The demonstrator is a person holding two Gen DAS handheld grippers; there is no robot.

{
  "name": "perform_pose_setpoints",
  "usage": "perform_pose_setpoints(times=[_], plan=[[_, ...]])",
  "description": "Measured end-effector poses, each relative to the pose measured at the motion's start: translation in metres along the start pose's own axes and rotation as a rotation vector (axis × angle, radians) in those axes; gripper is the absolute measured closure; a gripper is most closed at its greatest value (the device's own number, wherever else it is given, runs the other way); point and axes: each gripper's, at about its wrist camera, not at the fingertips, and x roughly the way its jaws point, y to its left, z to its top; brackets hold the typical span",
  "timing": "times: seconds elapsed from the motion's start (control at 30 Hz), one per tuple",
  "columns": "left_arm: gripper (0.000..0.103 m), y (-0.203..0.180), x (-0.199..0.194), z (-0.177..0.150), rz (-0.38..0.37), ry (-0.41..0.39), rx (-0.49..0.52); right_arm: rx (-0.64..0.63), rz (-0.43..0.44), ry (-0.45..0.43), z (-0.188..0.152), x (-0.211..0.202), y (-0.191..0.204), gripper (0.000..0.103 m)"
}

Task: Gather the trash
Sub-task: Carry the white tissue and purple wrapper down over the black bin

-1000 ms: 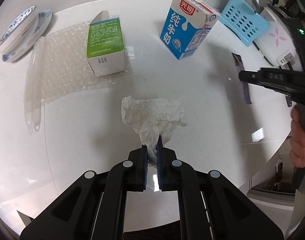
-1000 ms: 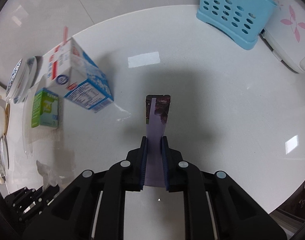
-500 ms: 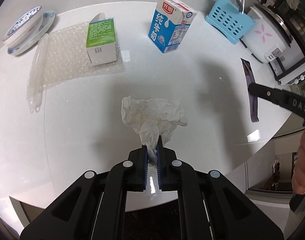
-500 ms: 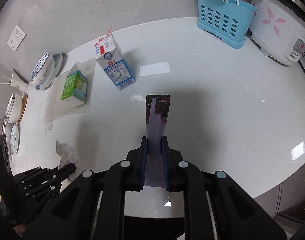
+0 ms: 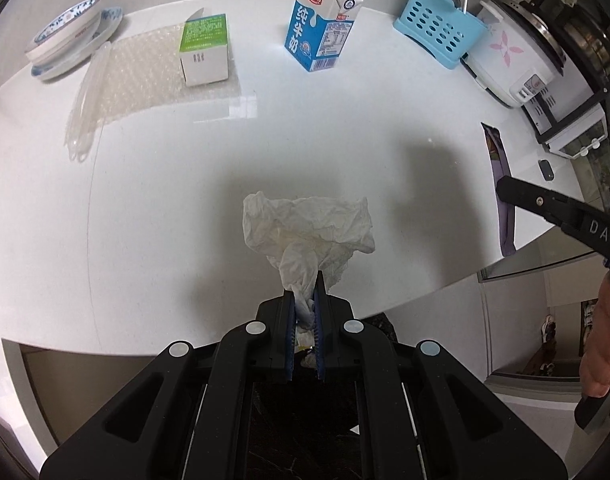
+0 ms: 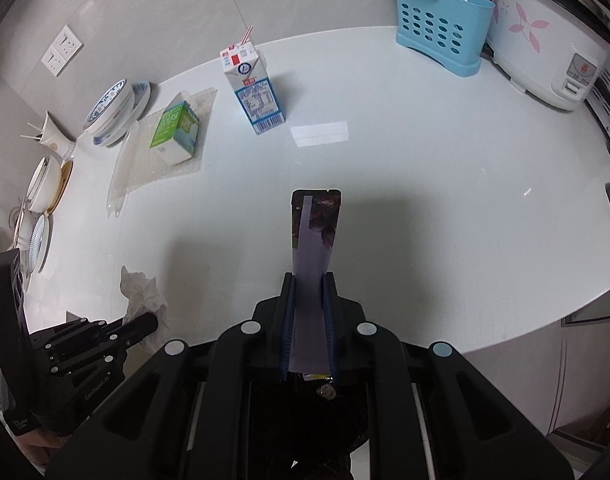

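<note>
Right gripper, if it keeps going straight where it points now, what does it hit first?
Probably bare white countertop: the right gripper, shut on the purple wrapper, points down at open surface short of the milk carton. Depth is unclear.

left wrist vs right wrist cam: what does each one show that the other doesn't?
Only the left wrist view: the right hand on its handle.

Only the right wrist view: the wall sockets and the extra bowls stacked past the blue-patterned ones.

Both: the left gripper shut on the crumpled tissue, the right gripper shut on the purple wrapper, the milk carton, green box, bubble wrap, blue caddy and rice cooker.
</note>
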Motion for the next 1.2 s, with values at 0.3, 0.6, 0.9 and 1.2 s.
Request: perform_pose_setpoints(times=[0.3, 0.6, 0.9, 1.2], plan=[[0.097, -0.008, -0.010, -0.032, -0.002, -0.008, -0.017, -0.028, 0.022, 0.019, -0.045, -0.006, -0.001, 0.090], [0.097, -0.018, -0.013, -0.073, 0.002, -0.004, -0.036, -0.070, 0.058, 0.038, -0.089, -0.014, 0.003, 0.090], [0.097, -0.026, -0.009, -0.119, 0.018, 0.001, -0.071, -0.110, 0.100, 0.051, -0.132, -0.018, 0.001, 0.090], [0.097, -0.021, 0.010, -0.154, 0.008, 0.017, -0.110, -0.158, 0.094, 0.080, -0.167, -0.006, 0.000, 0.090]])
